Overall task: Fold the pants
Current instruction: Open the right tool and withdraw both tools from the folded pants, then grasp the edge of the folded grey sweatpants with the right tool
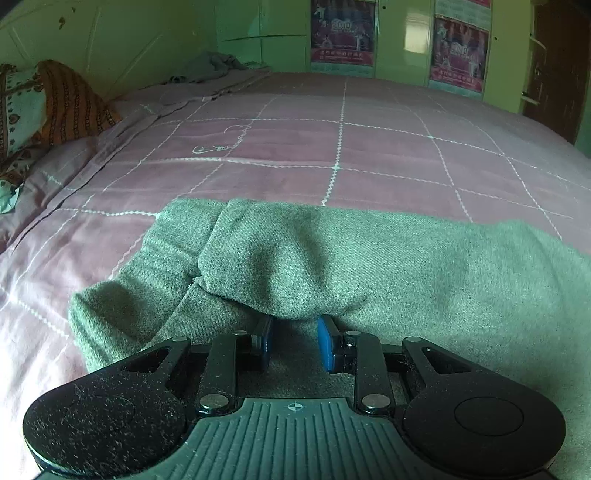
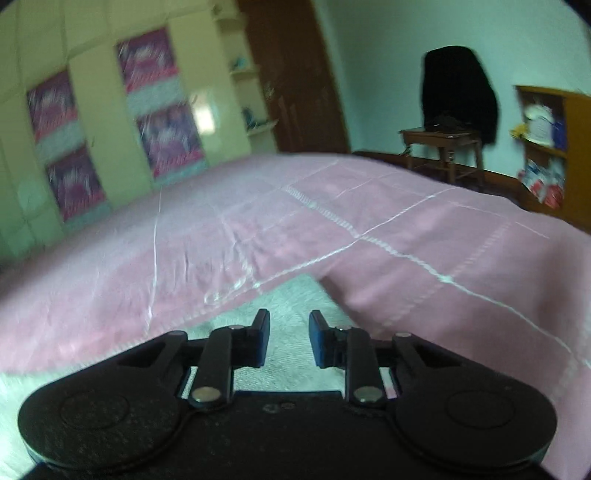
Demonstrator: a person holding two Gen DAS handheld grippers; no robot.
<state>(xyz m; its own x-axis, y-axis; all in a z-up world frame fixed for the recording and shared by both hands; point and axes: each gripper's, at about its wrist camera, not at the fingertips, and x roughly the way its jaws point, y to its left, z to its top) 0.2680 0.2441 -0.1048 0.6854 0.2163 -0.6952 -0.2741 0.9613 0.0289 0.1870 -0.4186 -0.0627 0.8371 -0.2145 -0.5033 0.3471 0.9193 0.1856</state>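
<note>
The grey-green knit pants lie on the pink checked bedspread, with one layer folded over another. My left gripper points down at them. A thick fold of the cloth sits pinched between its blue pads, hiding the fingertips. In the blurred right wrist view a pale corner of the pants lies on the bedspread. My right gripper hovers above that corner with its jaws apart and nothing between them.
An orange patterned pillow and a crumpled grey cloth lie at the far left of the bed. A wardrobe with posters stands behind it. Beyond the bed's right edge are a chair with a dark garment and a wooden shelf.
</note>
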